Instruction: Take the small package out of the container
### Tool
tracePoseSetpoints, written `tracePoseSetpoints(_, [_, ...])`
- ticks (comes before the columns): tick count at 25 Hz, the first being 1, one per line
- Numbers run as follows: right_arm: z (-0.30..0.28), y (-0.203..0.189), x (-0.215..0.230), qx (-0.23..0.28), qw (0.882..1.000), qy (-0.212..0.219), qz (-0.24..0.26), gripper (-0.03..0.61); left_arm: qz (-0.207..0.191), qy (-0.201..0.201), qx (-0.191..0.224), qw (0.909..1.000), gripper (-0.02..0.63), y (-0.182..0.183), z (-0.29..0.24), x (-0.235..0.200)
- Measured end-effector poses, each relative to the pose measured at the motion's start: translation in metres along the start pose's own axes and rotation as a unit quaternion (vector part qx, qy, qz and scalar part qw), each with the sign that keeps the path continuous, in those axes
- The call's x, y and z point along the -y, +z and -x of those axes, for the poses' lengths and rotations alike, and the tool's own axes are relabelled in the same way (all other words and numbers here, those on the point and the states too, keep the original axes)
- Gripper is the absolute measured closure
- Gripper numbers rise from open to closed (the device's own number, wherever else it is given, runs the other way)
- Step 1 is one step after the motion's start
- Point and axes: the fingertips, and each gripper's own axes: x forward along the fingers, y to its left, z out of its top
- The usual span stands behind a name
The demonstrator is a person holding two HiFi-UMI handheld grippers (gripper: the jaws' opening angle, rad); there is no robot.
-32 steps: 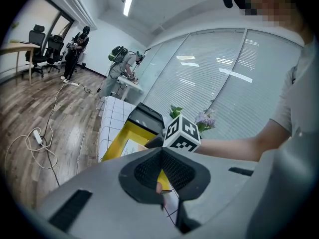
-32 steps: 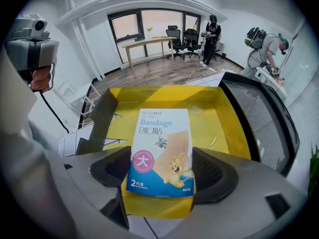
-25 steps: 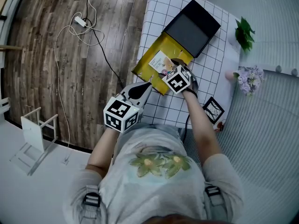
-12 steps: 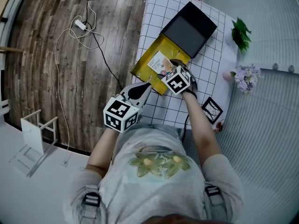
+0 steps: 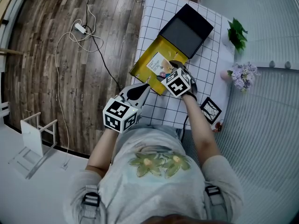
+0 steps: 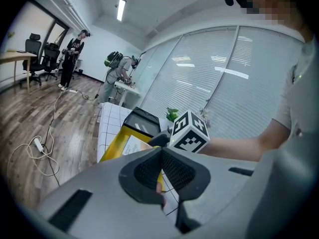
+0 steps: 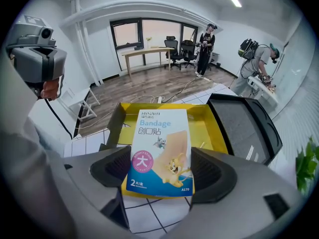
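Observation:
A white and blue bandage package (image 7: 160, 151) stands between the jaws of my right gripper (image 7: 160, 171), which is shut on its two sides. The package's lower edge overhangs the near wall of the open yellow box (image 7: 207, 128). In the head view the right gripper (image 5: 167, 73) reaches into the yellow box (image 5: 142, 69) and the package (image 5: 158, 63) lies over it. My left gripper (image 5: 142, 90) hovers by the table's near left edge, apart from the box. Its pads (image 6: 160, 171) meet with nothing between them.
The black lid (image 5: 186, 29) lies just beyond the box on the white grid cloth (image 5: 154, 13). A small black frame (image 5: 210, 110), purple flowers (image 5: 242, 74) and a green plant (image 5: 237, 34) stand to the right. A cable and power strip (image 5: 80, 27) lie on the wooden floor at left.
The head view has drifted slightly, so the table sits a little higher and further left. Both grippers keep nearly the same places, and the package stays in the right one.

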Motion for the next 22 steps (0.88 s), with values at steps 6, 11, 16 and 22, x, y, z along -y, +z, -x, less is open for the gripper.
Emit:
tracePoseSetpoints(6, [0.014, 0.003, -0.002, 0.013, 1.000, -0.008, 0.001, 0.212, -0.007, 0.002, 0.006, 1.0000, 0.607, 0.003, 0.005, 0.005])
tracePoseSetpoints(11, [0.026, 0.006, -0.004, 0.024, 1.000, -0.014, 0.001, 0.212, -0.015, 0.001, 0.009, 0.9998, 0.607, 0.004, 0.008, 0.011])
tracePoseSetpoints(16, [0.038, 0.006, -0.006, 0.035, 0.999, -0.022, -0.003, 0.212, -0.021, 0.000, 0.011, 0.9997, 0.606, 0.004, 0.009, 0.017])
tracePoseSetpoints(22, [0.053, 0.007, -0.010, 0.047, 0.998, -0.029, -0.006, 0.212, -0.030, -0.003, 0.011, 0.9995, 0.607, 0.006, 0.011, 0.023])
